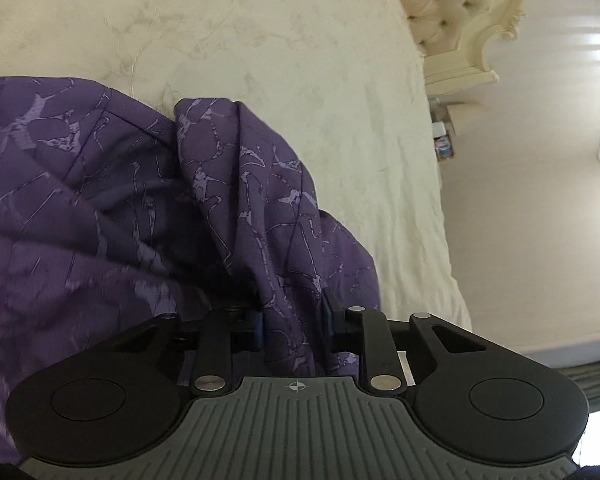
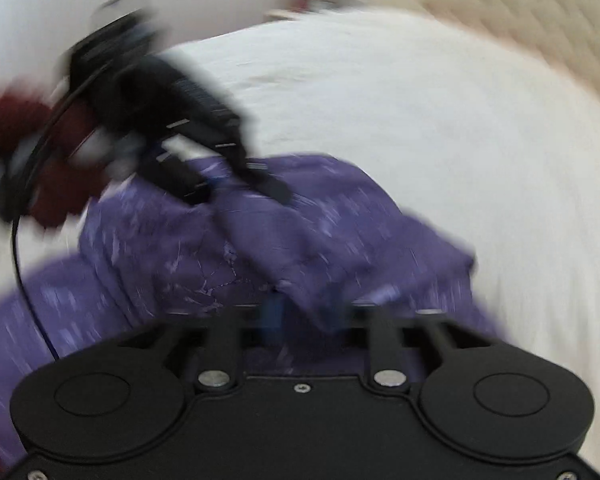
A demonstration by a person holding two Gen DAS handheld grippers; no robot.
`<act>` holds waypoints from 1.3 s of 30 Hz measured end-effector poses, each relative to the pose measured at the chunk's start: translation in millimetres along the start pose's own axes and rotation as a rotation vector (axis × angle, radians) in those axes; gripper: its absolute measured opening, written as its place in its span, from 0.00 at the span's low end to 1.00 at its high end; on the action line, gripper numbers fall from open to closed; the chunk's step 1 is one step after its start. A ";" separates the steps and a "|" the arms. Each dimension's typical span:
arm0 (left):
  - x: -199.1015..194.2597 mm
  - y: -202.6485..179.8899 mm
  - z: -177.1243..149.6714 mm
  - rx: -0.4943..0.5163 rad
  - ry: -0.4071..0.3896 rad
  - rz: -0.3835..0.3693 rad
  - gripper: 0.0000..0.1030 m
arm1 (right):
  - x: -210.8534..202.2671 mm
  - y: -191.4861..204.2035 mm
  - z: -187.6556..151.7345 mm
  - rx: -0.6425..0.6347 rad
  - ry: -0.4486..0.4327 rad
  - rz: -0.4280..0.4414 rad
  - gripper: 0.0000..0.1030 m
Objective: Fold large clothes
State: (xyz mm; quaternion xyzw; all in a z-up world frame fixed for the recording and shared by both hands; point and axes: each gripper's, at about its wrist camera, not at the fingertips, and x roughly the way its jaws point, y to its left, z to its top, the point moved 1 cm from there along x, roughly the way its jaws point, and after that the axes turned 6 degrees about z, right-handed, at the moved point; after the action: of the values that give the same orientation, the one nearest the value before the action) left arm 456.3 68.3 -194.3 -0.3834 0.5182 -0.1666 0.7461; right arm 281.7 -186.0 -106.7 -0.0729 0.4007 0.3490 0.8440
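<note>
The purple garment (image 1: 148, 208) lies bunched on the cream bed cover (image 1: 284, 40), and both grippers have a part of it. In the left wrist view, the left gripper (image 1: 294, 320) has a thick fold of the cloth between its two blue pads; the jaws stand partly apart but pressed on the fabric from both sides, so they look clamped on it. From there the cloth runs forward and to the left of the jaws.

In the right wrist view (this picture is strongly blurred), the right gripper (image 2: 306, 314) seems also closed on a fold of the same garment, though the blur makes this less sure. The left gripper is seen there further away, its fingers down on the far edge of the cloth. So the held stretch of garment lies between the two grippers, and the coming fold depends probably on carrying both held parts together over the rest.

The padded headboard (image 1: 452, 12) stands at the far end of the bed, well apart. Nothing on the cover near the cloth seems to block the way.
</note>
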 end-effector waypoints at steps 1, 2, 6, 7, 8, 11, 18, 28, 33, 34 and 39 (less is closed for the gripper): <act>-1.4 3.4 -6.8 0.005 -0.001 0.001 0.23 | -5.1 -8.0 -7.0 0.112 -0.012 0.017 0.77; -8.1 3.8 -10.0 0.008 -0.004 0.002 0.23 | -8.7 -19.6 -14.1 0.244 -0.028 0.043 0.88; -17.5 2.1 -15.7 0.015 -0.011 0.014 0.23 | -10.4 -54.3 -42.1 0.630 -0.080 0.089 0.86; -19.5 3.8 -19.0 0.014 -0.007 0.019 0.23 | -6.2 -60.5 -48.4 0.707 -0.081 0.098 0.86; -11.1 0.3 -17.3 0.012 -0.002 0.023 0.22 | -3.1 -65.4 -52.5 0.760 -0.082 0.106 0.86; -13.9 5.4 -23.4 0.021 0.008 0.046 0.21 | 13.6 -71.8 -56.5 0.852 -0.090 0.127 0.77; -41.1 -7.7 -21.0 0.092 -0.088 0.055 0.17 | 4.0 -66.9 -25.8 0.796 -0.167 0.064 0.10; -33.8 15.5 -65.7 0.335 -0.022 0.299 0.17 | 26.1 -50.7 -68.6 0.764 0.007 -0.068 0.17; -23.5 36.4 -68.1 0.344 0.014 0.389 0.15 | 34.2 -52.3 -78.9 0.725 0.070 -0.088 0.42; -29.4 34.2 -67.6 0.356 -0.002 0.391 0.15 | 26.3 -51.3 -76.3 0.699 0.057 -0.089 0.51; -51.2 20.7 -63.8 0.444 -0.104 0.387 0.28 | -14.7 -50.3 -82.8 0.631 -0.026 -0.117 0.59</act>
State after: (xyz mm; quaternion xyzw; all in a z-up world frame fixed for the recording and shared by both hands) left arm 374.9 89.4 -187.5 -0.1129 0.4938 -0.1107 0.8551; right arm 256.1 -264.7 -159.2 0.1739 0.4732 0.1594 0.8488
